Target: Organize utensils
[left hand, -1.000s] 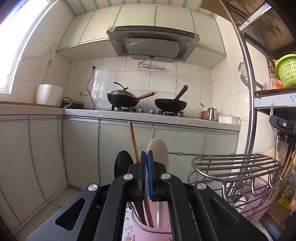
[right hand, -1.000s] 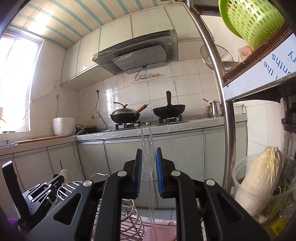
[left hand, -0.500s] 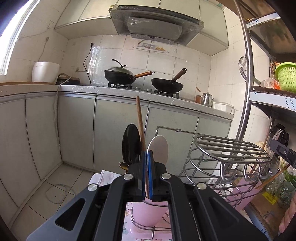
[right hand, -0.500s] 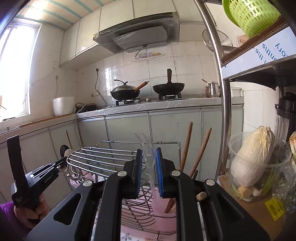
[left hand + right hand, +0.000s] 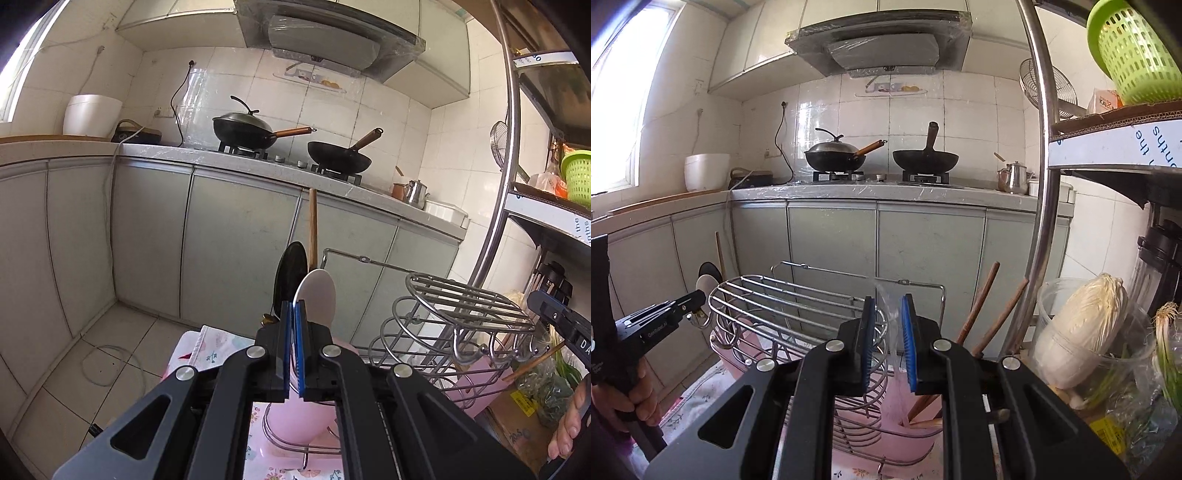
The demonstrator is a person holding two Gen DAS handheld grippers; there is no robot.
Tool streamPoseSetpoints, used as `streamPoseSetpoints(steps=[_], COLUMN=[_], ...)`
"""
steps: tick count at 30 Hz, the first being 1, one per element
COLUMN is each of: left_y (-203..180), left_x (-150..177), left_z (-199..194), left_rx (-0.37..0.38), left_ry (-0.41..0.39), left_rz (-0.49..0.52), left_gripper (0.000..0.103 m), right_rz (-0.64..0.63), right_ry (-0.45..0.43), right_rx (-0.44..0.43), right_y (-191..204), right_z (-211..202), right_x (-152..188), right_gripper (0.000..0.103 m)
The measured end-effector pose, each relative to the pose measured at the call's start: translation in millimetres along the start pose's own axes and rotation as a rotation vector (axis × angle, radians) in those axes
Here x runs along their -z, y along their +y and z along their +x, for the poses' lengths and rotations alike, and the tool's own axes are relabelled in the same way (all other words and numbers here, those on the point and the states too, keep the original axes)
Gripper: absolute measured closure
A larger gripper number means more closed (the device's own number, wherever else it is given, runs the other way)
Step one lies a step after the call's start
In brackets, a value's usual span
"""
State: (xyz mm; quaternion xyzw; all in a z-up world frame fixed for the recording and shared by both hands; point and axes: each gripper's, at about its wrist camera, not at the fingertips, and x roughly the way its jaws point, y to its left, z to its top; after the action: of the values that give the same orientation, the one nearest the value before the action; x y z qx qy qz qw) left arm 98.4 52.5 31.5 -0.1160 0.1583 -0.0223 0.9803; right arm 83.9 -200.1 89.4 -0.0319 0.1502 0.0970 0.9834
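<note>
In the left wrist view, the left gripper sits low at centre, its blue pads drawn to a narrow slit around the thin handle of the white spoon, whose pale oval head rises just above the pad tips; behind it stand a black ladle and a wooden handle, all set in the pink utensil cup just below the gripper; the cup sits in a wire ring on a floral cloth; to the right the steel wire rack arches over a second pink holder, and the right gripper shows at the far right edge.

In the right wrist view, the left gripper shows at the left edge, beside the spoon and ladle heads; the wire rack fills the middle; the right gripper holds a moderate gap, with a clear plastic utensil standing between the pads, though I cannot tell whether the pads press on it; right of it 2 wooden chopsticks lean out of the pink holder; further right a cabbage rests in a clear tub; across the back, 2 woks sit on the worktop.
</note>
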Motion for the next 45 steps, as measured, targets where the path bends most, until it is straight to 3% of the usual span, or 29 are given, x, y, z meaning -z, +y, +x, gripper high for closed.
streamPoseSetpoints(steps=[7, 9, 11, 13, 19, 21, 24, 34, 45], left_y=[0.4, -0.6, -2.1, -3.0, -0.5, 0.2, 0.2, -2.4, -17.4], left_x=[-5.2, -7.7, -8.8, -9.9, -16.1, -18.5, -20.4, -16.8, 3.9], left_z=[-5.0, -5.7, -7.8, -11.1, -21.2, -23.3, -28.8, -49.6, -62.3], left_rx=[-0.004, 0.008, 0.009, 0.009, 0.006, 0.005, -0.004, -0.002, 0.008], left_ry=[0.020, 0.031, 0.035, 0.035, 0.033, 0.044, 0.059, 0.116, 0.173], left_rz=[0.004, 0.004, 0.008, 0.011, 0.006, 0.006, 0.017, 0.013, 0.055], left_gripper=[0.098, 0.093, 0.075, 0.072, 0.070, 0.070, 0.070, 0.069, 0.069], right_rz=[-0.018, -0.007, -0.004, -0.008, 0.017, 0.036, 0.065, 0.103, 0.130], right_ry=[0.083, 0.097, 0.105, 0.117, 0.107, 0.100, 0.095, 0.044, 0.087], right_rx=[0.017, 0.011, 0.008, 0.009, 0.000, -0.002, -0.003, 0.040, -0.021], right_y=[9.0, 8.3, 7.2, 7.9, 3.0, -0.1, -5.2, -6.1, -2.3], right_z=[-6.0, -6.6, -6.6, -7.4, -21.8, -29.0, -37.6, -77.8, -78.5], right_x=[-0.7, -3.8, -8.2, -14.7, -26.5, -27.4, -27.6, 1.8, 17.9], right_gripper=[0.088, 0.088, 0.088, 0.088, 0.085, 0.074, 0.068, 0.067, 0.067])
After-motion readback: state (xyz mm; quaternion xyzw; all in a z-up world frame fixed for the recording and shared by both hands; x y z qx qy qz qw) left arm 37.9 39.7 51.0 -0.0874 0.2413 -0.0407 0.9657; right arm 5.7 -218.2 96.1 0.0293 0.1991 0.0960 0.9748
